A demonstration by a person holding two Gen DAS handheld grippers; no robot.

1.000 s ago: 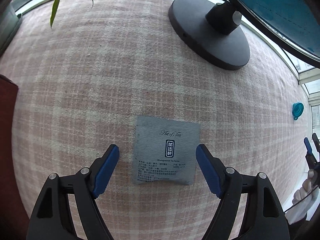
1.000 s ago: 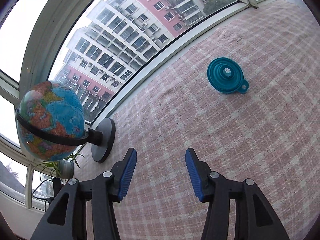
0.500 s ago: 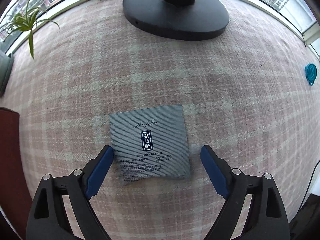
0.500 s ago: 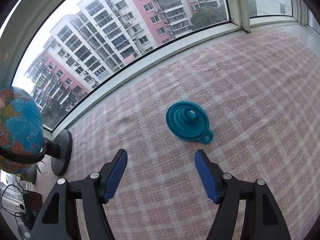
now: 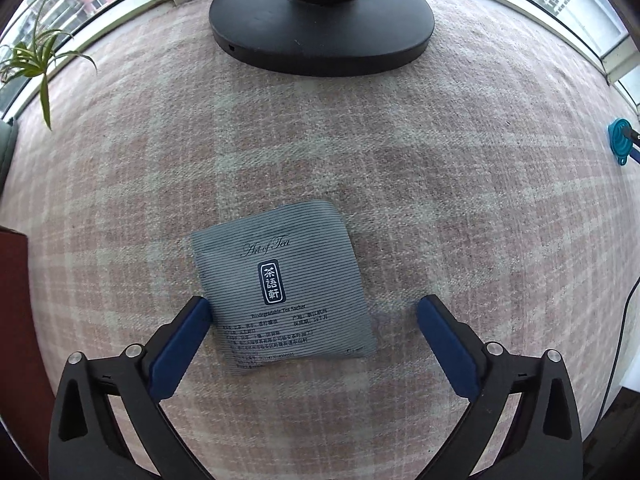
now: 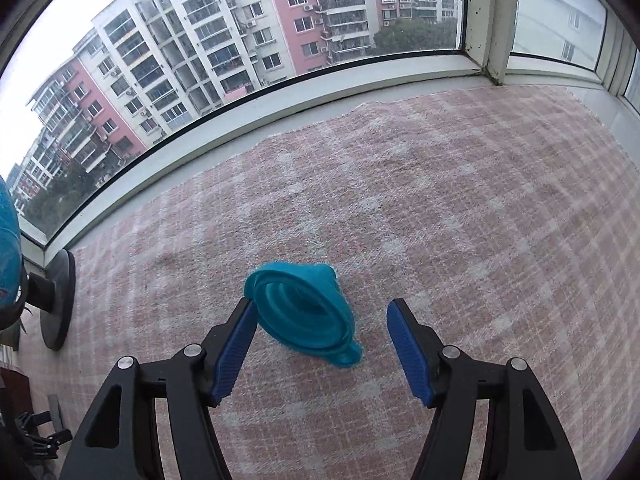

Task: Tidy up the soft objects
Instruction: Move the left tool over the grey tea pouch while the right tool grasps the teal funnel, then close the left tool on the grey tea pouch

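Observation:
A grey striped tea sachet (image 5: 284, 284) lies flat on the pink plaid cloth (image 5: 360, 140). My left gripper (image 5: 312, 314) is open just above it, its left pad (image 5: 180, 348) at the sachet's lower left edge, the right pad apart from it. A teal collapsible silicone funnel (image 6: 306, 312) lies on the cloth in the right wrist view, tilted. My right gripper (image 6: 322, 326) is open around it, the left pad (image 6: 234, 350) beside its rim. The funnel also shows far right in the left wrist view (image 5: 620, 142).
A globe's round black base (image 5: 324, 28) stands beyond the sachet and shows at the left of the right wrist view (image 6: 58, 300). A potted plant (image 5: 36, 56) is at the far left. The window sill (image 6: 240, 120) borders the cloth. A dark red object (image 5: 16, 320) is at the left.
Both grippers have moved closer and lower. The left one now straddles the sachet's near part. The right one has closed in on the funnel, which now sits between its fingers.

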